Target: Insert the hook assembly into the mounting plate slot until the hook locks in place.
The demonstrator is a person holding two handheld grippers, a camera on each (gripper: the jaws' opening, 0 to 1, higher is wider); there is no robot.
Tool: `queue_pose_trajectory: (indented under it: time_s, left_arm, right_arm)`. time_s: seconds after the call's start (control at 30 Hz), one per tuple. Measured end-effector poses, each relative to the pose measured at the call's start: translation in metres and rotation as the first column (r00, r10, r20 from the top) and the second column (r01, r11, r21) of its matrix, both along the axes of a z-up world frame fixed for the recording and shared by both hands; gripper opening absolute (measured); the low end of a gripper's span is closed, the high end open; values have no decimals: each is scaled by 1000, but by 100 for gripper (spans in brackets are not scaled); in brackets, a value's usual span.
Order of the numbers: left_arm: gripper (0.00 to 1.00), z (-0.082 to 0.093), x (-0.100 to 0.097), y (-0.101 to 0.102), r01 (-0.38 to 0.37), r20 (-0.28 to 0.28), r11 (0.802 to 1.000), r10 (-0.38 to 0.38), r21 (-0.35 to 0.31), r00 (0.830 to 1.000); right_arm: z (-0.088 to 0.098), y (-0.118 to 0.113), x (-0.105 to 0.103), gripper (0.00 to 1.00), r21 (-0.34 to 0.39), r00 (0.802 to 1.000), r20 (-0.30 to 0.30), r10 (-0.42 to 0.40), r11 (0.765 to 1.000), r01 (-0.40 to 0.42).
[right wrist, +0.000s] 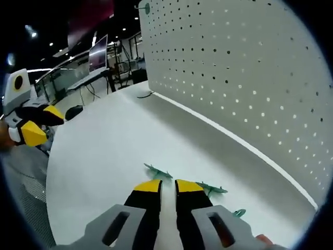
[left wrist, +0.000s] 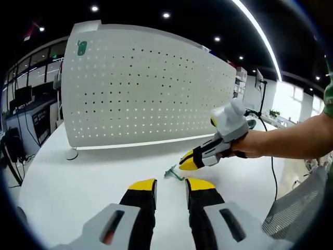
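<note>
My left gripper [left wrist: 170, 186] stands open low over the white table [left wrist: 78, 182], nothing between its yellow-tipped fingers. Just ahead lies a small green hook [left wrist: 173, 173], with the right gripper [left wrist: 188, 161], held by a hand [left wrist: 250, 144], tipped down right above it. In the right gripper view my right gripper [right wrist: 168, 186] has its jaws a narrow gap apart and nothing in the gap. Green hook pieces lie at its left fingertip [right wrist: 157, 171] and beside its right fingertip [right wrist: 212, 187]; I cannot tell if they join. The white perforated mounting plate [left wrist: 145, 88] [right wrist: 250, 78] stands upright behind.
A third small green piece [right wrist: 239, 212] lies near the plate's foot. The left gripper [right wrist: 31, 125] hangs beyond the table's left edge in the right gripper view. A mesh chair back [left wrist: 296, 213] sits at the table's right edge, and a cable [left wrist: 270, 156] runs behind the hand.
</note>
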State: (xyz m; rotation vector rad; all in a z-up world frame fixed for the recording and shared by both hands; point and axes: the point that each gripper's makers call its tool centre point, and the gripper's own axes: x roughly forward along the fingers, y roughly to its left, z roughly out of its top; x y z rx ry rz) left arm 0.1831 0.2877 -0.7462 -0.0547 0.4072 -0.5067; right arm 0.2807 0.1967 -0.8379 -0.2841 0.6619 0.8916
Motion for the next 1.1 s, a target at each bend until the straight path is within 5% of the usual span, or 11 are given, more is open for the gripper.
queue_pose_trajectory:
  time_s: [0.43,1.1]
  left_arm:
    - [23,-2,1,1,-5,-11,1000,5,2,1000]
    - [22,-5,1,2,-4,-19,1000,4,2,1000]
  right_arm:
    - [-7,7,8,10,-30,996,12,88,996,-88]
    - [-15,16,-10,5,-39,988,-1,156,987,-156]
